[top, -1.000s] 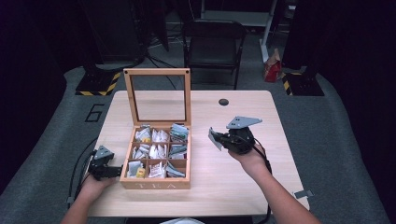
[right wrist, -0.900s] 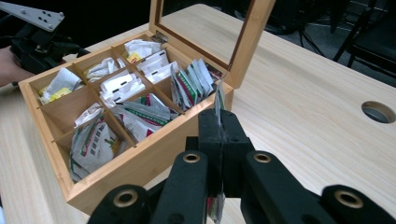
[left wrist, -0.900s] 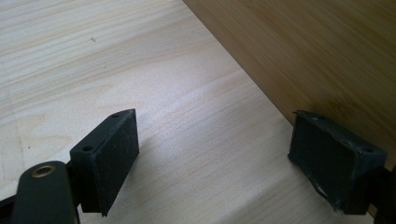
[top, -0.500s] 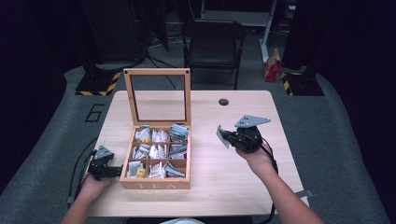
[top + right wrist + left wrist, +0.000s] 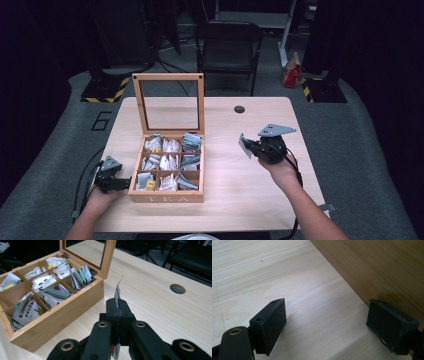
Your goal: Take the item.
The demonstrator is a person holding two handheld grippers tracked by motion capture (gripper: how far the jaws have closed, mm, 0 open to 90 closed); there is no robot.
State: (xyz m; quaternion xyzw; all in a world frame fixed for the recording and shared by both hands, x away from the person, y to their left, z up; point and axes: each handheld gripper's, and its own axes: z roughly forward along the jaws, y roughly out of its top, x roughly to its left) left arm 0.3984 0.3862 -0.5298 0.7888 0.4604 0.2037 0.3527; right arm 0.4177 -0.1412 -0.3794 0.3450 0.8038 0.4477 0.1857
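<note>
The right gripper (image 5: 117, 312) pinches a tea sachet (image 5: 117, 293) edge-on above the desk (image 5: 235, 200); the left gripper (image 5: 327, 325) rests wide-jawed beside the wooden tea box (image 5: 167, 192).

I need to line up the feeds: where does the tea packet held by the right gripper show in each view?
High view: the tea packet juts left from the right gripper, right of the wooden tea box.
Left gripper view: not in it.
Right gripper view: the packet stands edge-on, pinched between shut jaws at centre.
Shared landmark: the tea box, at left in the right gripper view.
</note>
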